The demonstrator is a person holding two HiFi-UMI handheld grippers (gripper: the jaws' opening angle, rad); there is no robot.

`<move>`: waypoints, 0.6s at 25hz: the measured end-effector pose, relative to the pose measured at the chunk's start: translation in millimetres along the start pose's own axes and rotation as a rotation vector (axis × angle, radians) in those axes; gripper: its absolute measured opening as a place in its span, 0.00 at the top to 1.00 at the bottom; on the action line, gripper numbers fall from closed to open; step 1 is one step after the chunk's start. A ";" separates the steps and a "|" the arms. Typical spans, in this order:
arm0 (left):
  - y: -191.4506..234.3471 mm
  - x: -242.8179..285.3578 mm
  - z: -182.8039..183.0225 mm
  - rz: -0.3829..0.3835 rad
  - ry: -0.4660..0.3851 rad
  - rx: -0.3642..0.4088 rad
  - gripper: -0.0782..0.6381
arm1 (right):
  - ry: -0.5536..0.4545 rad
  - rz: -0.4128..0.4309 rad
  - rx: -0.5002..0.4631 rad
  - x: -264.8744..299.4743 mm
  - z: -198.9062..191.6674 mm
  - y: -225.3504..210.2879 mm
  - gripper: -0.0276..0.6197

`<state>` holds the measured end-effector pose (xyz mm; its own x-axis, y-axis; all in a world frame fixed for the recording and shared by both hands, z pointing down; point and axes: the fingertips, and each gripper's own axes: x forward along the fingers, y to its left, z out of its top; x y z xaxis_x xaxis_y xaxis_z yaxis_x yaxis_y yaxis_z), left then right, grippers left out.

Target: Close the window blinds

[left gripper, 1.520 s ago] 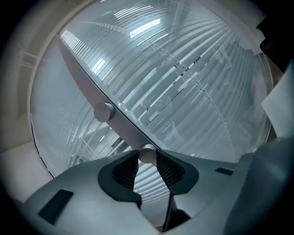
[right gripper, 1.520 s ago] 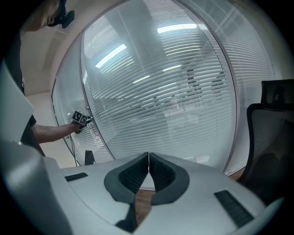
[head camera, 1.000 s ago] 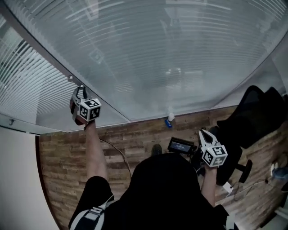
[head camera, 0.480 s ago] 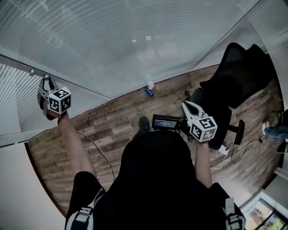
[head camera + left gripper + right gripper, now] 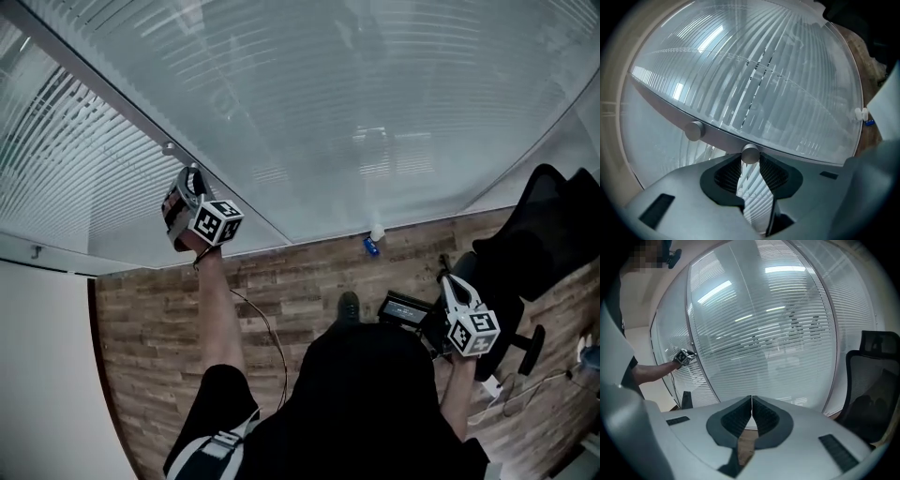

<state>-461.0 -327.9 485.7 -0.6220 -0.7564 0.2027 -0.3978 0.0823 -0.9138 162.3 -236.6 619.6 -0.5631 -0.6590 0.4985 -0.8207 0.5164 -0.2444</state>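
Window blinds point(image 5: 328, 103), round knob point(image 5: 750, 153) beside them being pinched by left gripper point(image 5: 750, 160), right gripper point(image 5: 751, 399) being held pressed together

There are two grippers, the left gripper point(image 5: 750, 164) and the right gripper point(image 5: 751, 404), each carrying one marker cube. Two round knobs sit on the window frame: the nearer knob point(image 5: 750, 153) between the left fingertips, the farther knob point(image 5: 695, 131) to their left. Two slatted blinds show, the left blind point(image 5: 56, 169) and the right blind point(image 5: 356, 94), both beyond the left fingers. Ahead of the right fingers and to their right stands one office chair point(image 5: 553, 234). On the floor ahead of the same fingers lie one white bottle point(image 5: 377, 232) and one small blue object point(image 5: 371, 247).
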 end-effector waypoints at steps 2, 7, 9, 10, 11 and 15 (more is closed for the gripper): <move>-1.5 4.4 0.8 0.001 0.001 0.026 0.70 | -0.001 0.000 -0.001 4.8 2.5 -0.7 0.94; 1.1 1.3 -1.0 0.006 -0.007 0.049 0.70 | 0.017 0.005 0.000 4.5 -2.9 3.6 0.94; -1.7 1.0 -2.3 0.006 -0.013 0.026 0.70 | 0.038 0.003 0.002 7.7 -8.7 1.6 0.94; -1.1 -1.5 -2.6 0.013 -0.021 0.000 0.70 | 0.042 0.002 0.000 8.4 -9.8 0.6 0.94; 0.0 -7.5 -3.5 0.018 -0.031 -0.040 0.70 | 0.045 0.001 -0.004 6.8 -10.0 0.0 0.94; -3.7 -43.4 -13.7 -0.026 -0.061 -0.378 0.70 | 0.048 0.023 -0.018 9.6 -4.6 -5.7 0.94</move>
<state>-441.8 -286.6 485.1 -0.5718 -0.7974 0.1926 -0.6407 0.2874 -0.7120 162.0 -243.3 629.7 -0.5763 -0.6198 0.5327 -0.8055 0.5410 -0.2419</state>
